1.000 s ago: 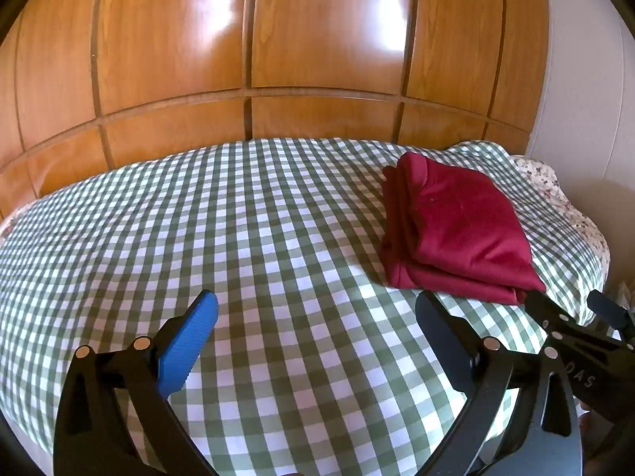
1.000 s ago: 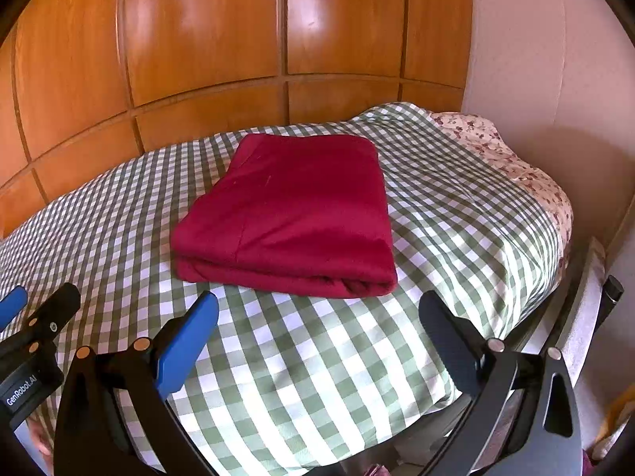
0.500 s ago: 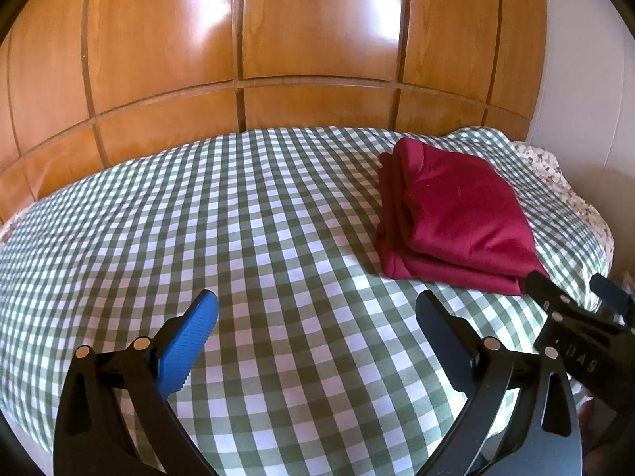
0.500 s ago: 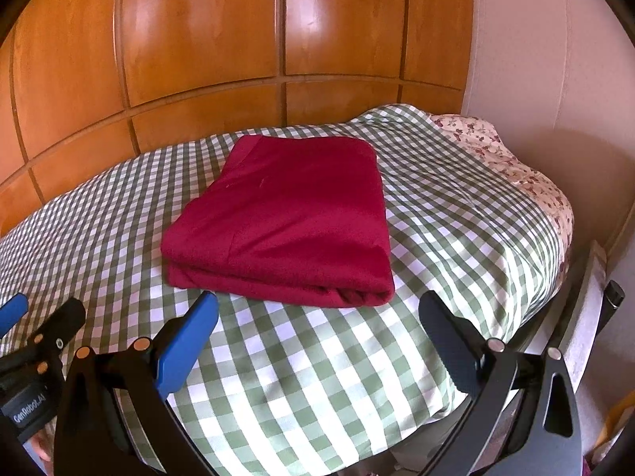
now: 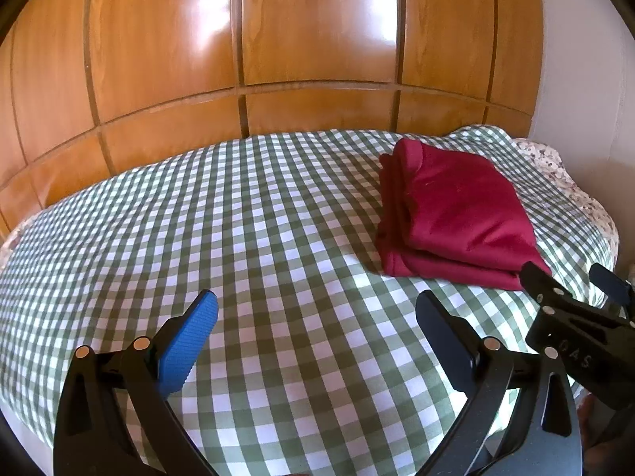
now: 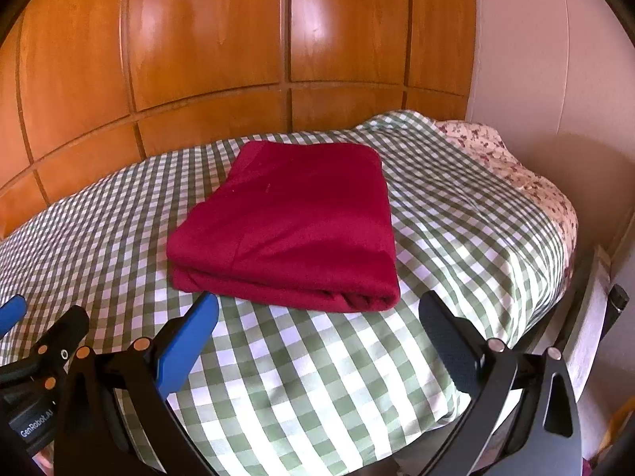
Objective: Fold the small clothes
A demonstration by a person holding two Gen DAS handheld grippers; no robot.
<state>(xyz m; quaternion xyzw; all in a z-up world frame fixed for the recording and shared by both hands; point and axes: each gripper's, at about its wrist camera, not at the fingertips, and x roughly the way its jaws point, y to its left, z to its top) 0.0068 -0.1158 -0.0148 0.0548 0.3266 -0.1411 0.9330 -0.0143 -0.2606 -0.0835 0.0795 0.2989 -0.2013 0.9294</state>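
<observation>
Lying folded into a neat layered rectangle, the red garment [image 6: 293,226] sits on the right part of the bed [image 5: 238,238], which suggests the folding is finished. The left gripper [image 5: 317,321] and right gripper [image 6: 317,317] hover just short of it, jaws spread and empty. Green checked bedding covers the mattress, with glossy wooden panels [image 5: 278,39] behind.
</observation>
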